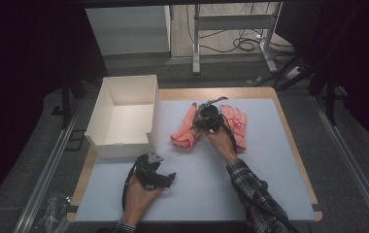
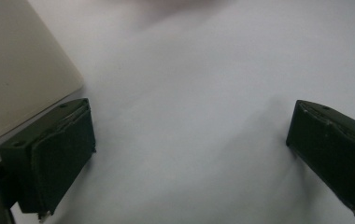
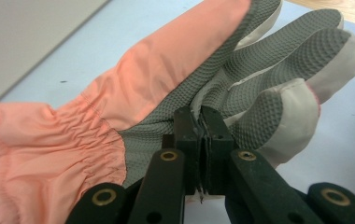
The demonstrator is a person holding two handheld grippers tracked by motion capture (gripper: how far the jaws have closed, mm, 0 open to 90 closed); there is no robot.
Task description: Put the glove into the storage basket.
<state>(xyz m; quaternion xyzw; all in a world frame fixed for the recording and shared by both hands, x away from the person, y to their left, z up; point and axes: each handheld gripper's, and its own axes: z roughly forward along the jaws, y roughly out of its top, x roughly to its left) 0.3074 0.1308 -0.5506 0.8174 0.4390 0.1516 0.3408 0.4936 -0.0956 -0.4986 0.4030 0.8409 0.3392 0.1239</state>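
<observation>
Two pink gloves lie at the back middle of the pale mat. The left glove (image 1: 184, 132) has a grey textured palm and white fingertips in the right gripper view (image 3: 143, 79). My right gripper (image 1: 203, 120) is over it, its jaws closed on a fold of the grey palm fabric (image 3: 202, 115). The second glove (image 1: 239, 124) lies flat just to the right. My left gripper (image 1: 167, 178) rests low near the front of the mat with its jaws wide apart (image 2: 189, 121) and nothing between them.
A white open box (image 1: 106, 141) stands at the back left of the table, and its corner (image 2: 17, 70) is close to my left gripper. The wooden table edge (image 1: 289, 141) frames the mat. Desk legs and cables stand beyond the table.
</observation>
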